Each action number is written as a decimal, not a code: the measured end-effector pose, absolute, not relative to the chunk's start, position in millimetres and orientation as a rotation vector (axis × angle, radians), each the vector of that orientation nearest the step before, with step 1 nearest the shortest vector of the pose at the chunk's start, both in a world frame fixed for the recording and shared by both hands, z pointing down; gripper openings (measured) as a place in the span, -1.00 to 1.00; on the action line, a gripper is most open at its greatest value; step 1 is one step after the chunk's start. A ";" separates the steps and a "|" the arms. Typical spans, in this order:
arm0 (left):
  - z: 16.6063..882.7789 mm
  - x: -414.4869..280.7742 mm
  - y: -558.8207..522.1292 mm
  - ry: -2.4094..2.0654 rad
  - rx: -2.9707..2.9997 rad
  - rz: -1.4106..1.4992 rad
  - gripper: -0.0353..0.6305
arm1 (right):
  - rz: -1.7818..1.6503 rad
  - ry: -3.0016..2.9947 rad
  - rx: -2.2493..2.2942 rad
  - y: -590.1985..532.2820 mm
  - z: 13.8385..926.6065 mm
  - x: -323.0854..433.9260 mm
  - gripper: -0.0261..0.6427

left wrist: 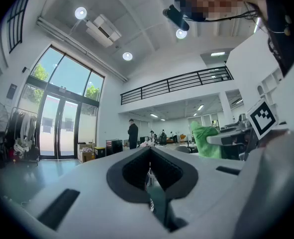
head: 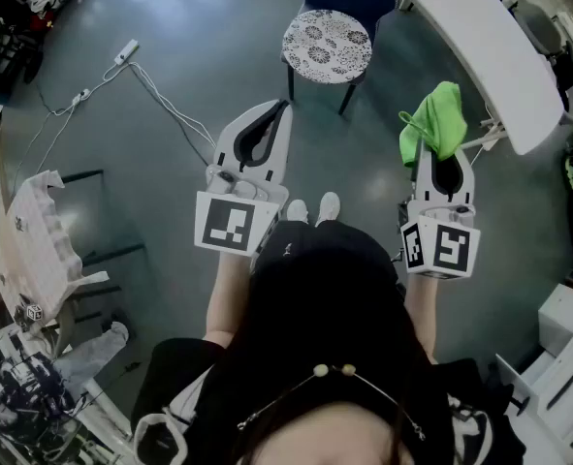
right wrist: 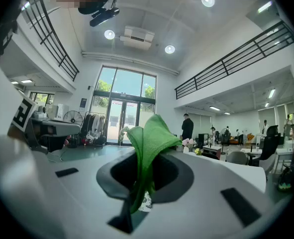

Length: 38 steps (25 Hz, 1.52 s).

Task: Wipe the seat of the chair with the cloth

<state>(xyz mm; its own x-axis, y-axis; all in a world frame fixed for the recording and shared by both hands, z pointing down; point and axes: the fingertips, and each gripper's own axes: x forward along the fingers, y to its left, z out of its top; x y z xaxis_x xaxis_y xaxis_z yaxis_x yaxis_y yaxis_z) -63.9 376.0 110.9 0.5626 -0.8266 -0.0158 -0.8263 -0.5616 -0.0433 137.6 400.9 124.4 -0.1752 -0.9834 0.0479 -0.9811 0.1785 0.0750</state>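
1. Where the head view looks down past the person's shoes [head: 312, 209], the chair [head: 327, 45] stands ahead on the grey floor [head: 170, 27]. It has a round seat with a flowery pattern, and nothing's lying on it. The green cloth [head: 434, 120] isn't touching it. The cloth is bunched at the tip of the right gripper [head: 441, 155], off to the chair's right and near the edge of a white table [head: 480, 37]. The left gripper [head: 284, 108] is held level beside it and points at the chair. A power strip [head: 126, 51] and its cable lie on the floor to the left.

2. In the left gripper view, the left gripper [left wrist: 149, 152] has its jaws pressed together with nothing between them. The green cloth [left wrist: 205, 141] shows off to the right, with the other gripper's marker cube [left wrist: 263, 117] past it. A person in dark clothes [left wrist: 132, 134] stands far back in the hall.

3. In the right gripper view, the right gripper [right wrist: 146, 159] has its jaws clamped on the green cloth [right wrist: 149, 133]. The cloth is pinched in the middle and a folded flap sticks up above the tips. Tall glass doors [right wrist: 122, 116] are in the background.
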 end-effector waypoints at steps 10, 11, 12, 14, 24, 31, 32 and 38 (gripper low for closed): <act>116.1 -51.1 369.1 1.484 -2.720 -0.036 -0.88 | -0.003 -2.348 1.982 391.6 132.3 161.3 -0.77; 115.9 -50.5 368.6 1.484 -2.719 -0.040 -0.88 | 0.002 -2.352 1.984 391.0 132.4 161.8 -0.78; 115.6 -50.1 367.8 1.486 -2.718 -0.041 -0.88 | 0.005 -2.357 1.983 390.2 132.3 161.9 -0.77; 115.2 -49.2 365.5 1.489 -2.717 -0.042 -0.88 | 0.005 -2.366 1.979 388.4 131.9 162.1 -0.77; 108.7 -33.7 331.8 1.460 -2.647 -0.060 -0.88 | -0.098 -2.361 1.914 361.4 127.5 181.1 -0.77; 118.7 -25.7 324.1 1.484 -2.647 -0.085 -0.88 | -0.059 -2.347 1.886 346.0 141.4 198.7 -0.77; 123.6 -24.7 321.7 1.496 -2.652 -0.100 -0.88 | -0.038 -2.338 1.882 342.7 147.0 201.5 -0.77; 138.4 -24.8 303.4 1.530 -2.682 -0.127 -0.88 | 0.031 -2.313 1.850 322.7 161.2 209.0 -0.77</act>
<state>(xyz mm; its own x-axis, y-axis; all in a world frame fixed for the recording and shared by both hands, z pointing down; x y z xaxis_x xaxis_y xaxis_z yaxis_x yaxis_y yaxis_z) -24.8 303.4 138.4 0.5067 -0.8609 0.0461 -0.8567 -0.5087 -0.0855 209.0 322.7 161.2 -0.2100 -0.9658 0.1522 -0.9695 0.2258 0.0955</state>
